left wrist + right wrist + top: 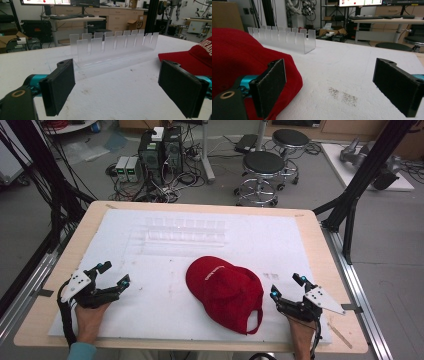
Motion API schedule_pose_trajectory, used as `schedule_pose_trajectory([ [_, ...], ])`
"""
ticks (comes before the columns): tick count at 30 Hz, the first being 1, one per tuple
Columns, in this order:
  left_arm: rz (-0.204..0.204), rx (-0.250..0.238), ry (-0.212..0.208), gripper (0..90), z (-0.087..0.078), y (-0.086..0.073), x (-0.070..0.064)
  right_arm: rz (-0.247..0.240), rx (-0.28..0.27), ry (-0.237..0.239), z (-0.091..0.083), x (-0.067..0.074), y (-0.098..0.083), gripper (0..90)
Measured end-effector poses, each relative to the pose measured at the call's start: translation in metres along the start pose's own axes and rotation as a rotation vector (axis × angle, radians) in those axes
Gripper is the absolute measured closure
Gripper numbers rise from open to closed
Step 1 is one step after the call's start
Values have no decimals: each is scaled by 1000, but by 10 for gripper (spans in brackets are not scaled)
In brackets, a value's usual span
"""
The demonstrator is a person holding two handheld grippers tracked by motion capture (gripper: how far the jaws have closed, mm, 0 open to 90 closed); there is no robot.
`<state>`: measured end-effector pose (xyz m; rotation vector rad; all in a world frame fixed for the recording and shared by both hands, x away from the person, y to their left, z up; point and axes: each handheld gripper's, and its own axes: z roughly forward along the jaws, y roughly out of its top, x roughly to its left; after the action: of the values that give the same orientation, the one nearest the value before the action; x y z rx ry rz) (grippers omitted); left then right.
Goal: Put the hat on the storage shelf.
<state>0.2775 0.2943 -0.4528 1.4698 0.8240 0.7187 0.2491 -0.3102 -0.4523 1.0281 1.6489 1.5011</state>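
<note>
A red cap (226, 291) lies on the white mat (165, 305), its strap end toward the front edge. In the left gripper view the red cap (190, 58) shows at the right; in the right gripper view the red cap (239, 57) rises at the left, just behind the left jaw. My left gripper (114, 274) rests open at the front left, well apart from the cap, nothing between its jaws (117, 87). At the front right my right gripper (287, 287) stands open beside the cap's strap side, its jaws (329, 87) empty.
A clear acrylic slotted rack (184, 231) stands on the mat behind the cap, seen as rack (115, 46) and rack (284, 37). The wooden table (320, 245) edges the mat. Stools (262, 172), computers and cables sit on the floor beyond.
</note>
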Motion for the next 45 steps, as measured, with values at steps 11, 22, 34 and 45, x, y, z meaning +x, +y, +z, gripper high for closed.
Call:
schedule_pose_trajectory([
  [11,-6,-10,3,143,-1,0,0,7,-6,-12,-1,0,0,103],
  [22,-4,-13,7,142,-1,0,0,-5,-17,11,-2,1,0,103],
  [34,-6,-11,8,143,-1,0,0,16,-38,116,-6,2,7,103],
  [45,-6,-12,8,143,-1,0,0,-20,26,245,-10,26,35,102],
])
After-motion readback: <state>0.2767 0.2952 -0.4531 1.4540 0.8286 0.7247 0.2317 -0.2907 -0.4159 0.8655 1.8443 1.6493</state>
